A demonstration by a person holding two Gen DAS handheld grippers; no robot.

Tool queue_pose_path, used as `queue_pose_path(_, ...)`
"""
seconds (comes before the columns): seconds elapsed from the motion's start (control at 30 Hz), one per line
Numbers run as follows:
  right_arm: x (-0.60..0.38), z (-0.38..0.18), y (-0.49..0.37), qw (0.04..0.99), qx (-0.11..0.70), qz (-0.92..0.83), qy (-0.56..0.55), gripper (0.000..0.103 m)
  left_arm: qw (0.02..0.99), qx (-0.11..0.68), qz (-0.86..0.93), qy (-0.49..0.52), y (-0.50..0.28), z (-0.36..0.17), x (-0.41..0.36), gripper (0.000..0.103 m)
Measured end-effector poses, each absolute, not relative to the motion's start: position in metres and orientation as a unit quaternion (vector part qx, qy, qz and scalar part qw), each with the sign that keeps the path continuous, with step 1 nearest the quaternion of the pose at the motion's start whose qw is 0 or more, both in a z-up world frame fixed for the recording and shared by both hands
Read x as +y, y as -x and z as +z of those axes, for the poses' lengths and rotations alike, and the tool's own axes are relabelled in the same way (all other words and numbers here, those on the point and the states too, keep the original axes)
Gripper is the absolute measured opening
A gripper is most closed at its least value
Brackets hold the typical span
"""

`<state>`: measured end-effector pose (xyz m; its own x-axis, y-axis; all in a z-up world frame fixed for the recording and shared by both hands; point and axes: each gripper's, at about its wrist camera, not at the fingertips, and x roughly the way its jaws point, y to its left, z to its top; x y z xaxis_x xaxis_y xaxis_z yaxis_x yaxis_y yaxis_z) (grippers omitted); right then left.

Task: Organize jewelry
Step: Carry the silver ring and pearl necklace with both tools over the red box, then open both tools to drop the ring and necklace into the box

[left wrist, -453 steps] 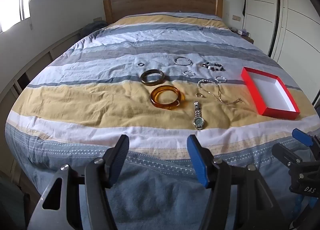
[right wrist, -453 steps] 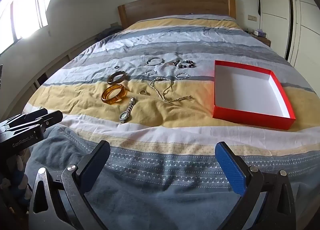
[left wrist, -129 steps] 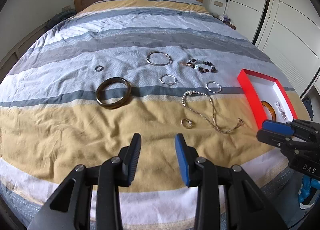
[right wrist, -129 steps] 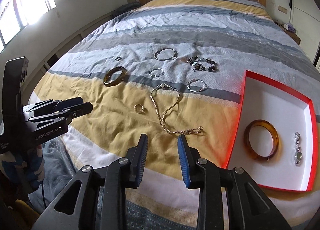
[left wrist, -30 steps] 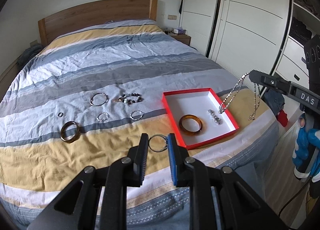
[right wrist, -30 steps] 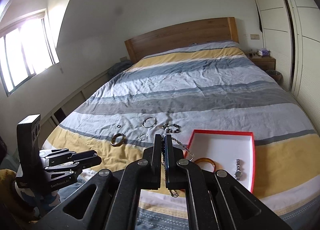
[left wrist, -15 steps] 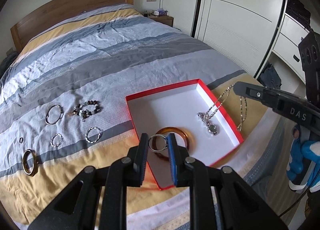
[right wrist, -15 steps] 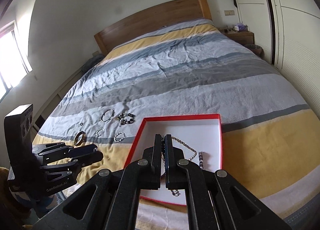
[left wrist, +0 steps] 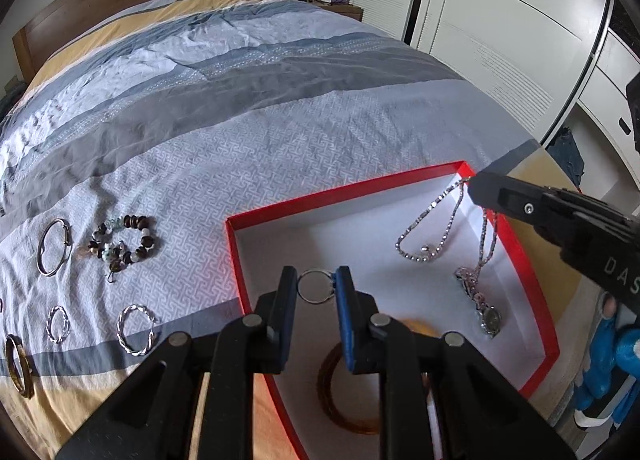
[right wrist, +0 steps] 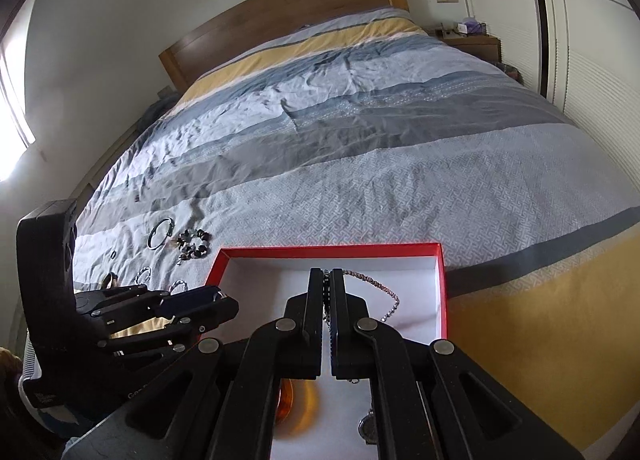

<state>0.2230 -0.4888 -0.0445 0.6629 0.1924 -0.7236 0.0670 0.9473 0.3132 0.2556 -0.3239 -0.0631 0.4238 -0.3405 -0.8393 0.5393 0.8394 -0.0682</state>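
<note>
Bed (left wrist: 248, 107) with striped duvet, grey, white and yellow bands; wooden headboard (right wrist: 288, 15) at far end. White wardrobe doors (left wrist: 500, 19) along the bed's side.

Red box (left wrist: 236, 256), white inside, sits on the duvet near the foot edge. In it: amber bangle (left wrist: 332, 392) at the near side, wristwatch (left wrist: 484, 308) toward the wardrobe side.

Left gripper (left wrist: 316, 288) over the box, jaws narrowed on a silver ring (left wrist: 314, 286), ring upright between the pads.

Right gripper (right wrist: 327, 284) over the box, jaws pinched nearly together on a silver chain necklace (left wrist: 436, 227); chain hangs in loops, lower loops reaching the box floor beside the watch.

On the duvet beside the box: beaded bracelet (left wrist: 120, 240), plain silver bangle (left wrist: 54, 246), two twisted silver bracelets (left wrist: 134, 328) (left wrist: 58, 324), dark brown bangle (left wrist: 18, 364) at frame edge.
</note>
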Motion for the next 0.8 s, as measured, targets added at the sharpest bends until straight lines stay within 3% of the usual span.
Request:
queue_pose_path(0.6, -0.500, -0.085, -0.237, 0.876, 0.454, 0.003, -0.160, 0.005, 0.829, 0.477, -0.262, -0.132, -0.257, -0.095, -0.335, 0.019)
queue_pose_path(0.8, -0.504, -0.075, -0.224, 0.881, 0.444, -0.007, -0.163, 0.019, 0.825, 0.484, -0.262, -0.126, -0.257, -0.090, -0.333, 0.022)
